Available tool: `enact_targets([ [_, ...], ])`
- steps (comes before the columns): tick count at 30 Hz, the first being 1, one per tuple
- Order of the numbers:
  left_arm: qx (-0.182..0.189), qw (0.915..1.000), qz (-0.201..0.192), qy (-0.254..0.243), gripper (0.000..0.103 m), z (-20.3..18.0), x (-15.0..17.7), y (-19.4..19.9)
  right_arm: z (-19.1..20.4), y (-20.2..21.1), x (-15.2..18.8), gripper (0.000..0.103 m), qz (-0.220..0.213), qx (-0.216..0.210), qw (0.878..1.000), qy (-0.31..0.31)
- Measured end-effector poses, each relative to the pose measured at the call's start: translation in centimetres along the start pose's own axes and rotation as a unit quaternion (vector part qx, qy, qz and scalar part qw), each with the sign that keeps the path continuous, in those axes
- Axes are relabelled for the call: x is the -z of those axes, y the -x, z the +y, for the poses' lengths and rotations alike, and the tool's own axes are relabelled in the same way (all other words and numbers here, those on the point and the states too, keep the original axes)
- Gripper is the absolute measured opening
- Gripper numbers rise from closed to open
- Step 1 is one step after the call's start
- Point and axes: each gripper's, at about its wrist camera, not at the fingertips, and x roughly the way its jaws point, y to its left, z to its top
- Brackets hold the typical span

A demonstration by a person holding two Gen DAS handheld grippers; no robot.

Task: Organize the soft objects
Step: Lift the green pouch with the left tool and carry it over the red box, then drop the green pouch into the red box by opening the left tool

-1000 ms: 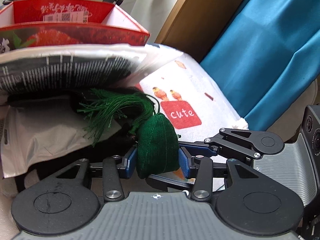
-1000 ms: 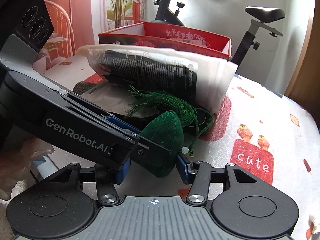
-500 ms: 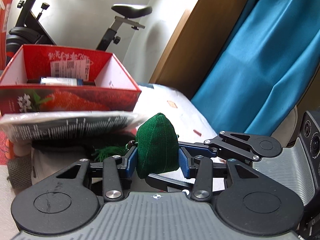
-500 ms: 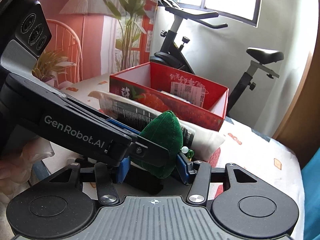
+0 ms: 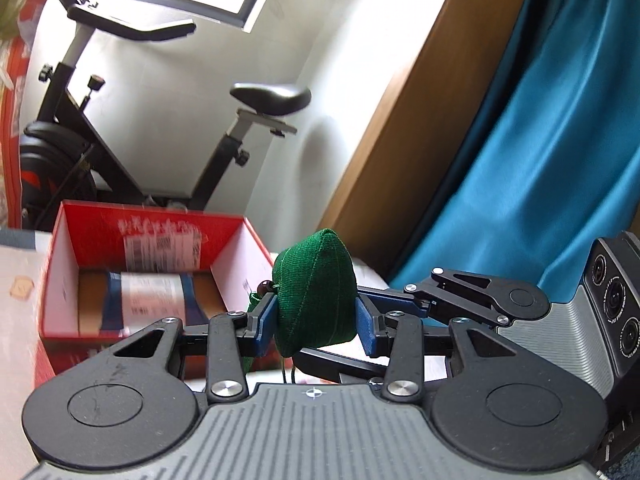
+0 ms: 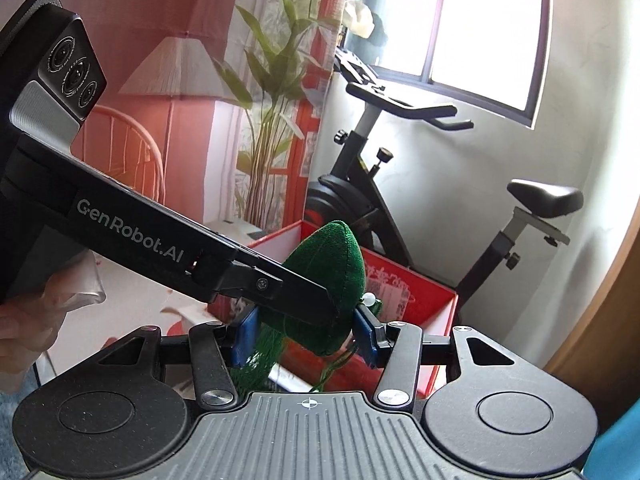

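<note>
Both the left gripper (image 5: 316, 322) and right gripper (image 6: 306, 334) have jaws closed on the green pyramid-shaped knitted sachet (image 5: 316, 296); its tassel (image 6: 256, 364), dangling below the jaws, could snag the red cardboard box (image 5: 60, 280) ahead.

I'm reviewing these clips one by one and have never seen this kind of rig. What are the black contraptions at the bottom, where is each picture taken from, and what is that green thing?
There is no robot here. A person holds a hand-operated two-finger gripper in each hand, and each gripper carries a wide-angle camera looking forward along its fingers. The black and grey shape at the bottom of each picture is that gripper's own body.

One picture is from the left gripper, the other from the right gripper. Each also sees the other gripper reaching in from the side.

Both grippers appear to pinch the same object between their blue pads: a green stuffed fabric pouch with green threads hanging below it.

Behind it sits an open red box that holds a labelled package. An exercise bike stands by the wall, beside a teal curtain.
</note>
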Motion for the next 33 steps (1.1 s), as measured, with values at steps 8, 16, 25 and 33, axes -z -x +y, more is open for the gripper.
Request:
enact_targets([
  [8, -0.021, 0.9977, -0.059, -0.024, 0.044, 0.8, -6.5, -0.9, -3.9, -3.2, -5.2, 0.047, -0.055, 0.012, 0.998, 0.016],
  [16, -0.023, 0.9988, -0.040, -0.015, 0.044, 2.5, -8.0, -6.3, -7.6, -7.7, -4.4, 0.047, -0.046, 0.024, 0.999, 0.001],
  [25, -0.033, 0.9978, 0.051, 0.028, 0.044, 6.7, -3.6, -13.0, -8.4, -13.0, 2.3, 0.047, 0.035, 0.006, 0.997, -0.064],
  [33, -0.052, 0.9951, 0.079, 0.028, 0.044, 7.3, -2.1, -15.3, -8.7, -14.8, 5.7, 0.047, 0.059, 0.011, 0.988, -0.141],
])
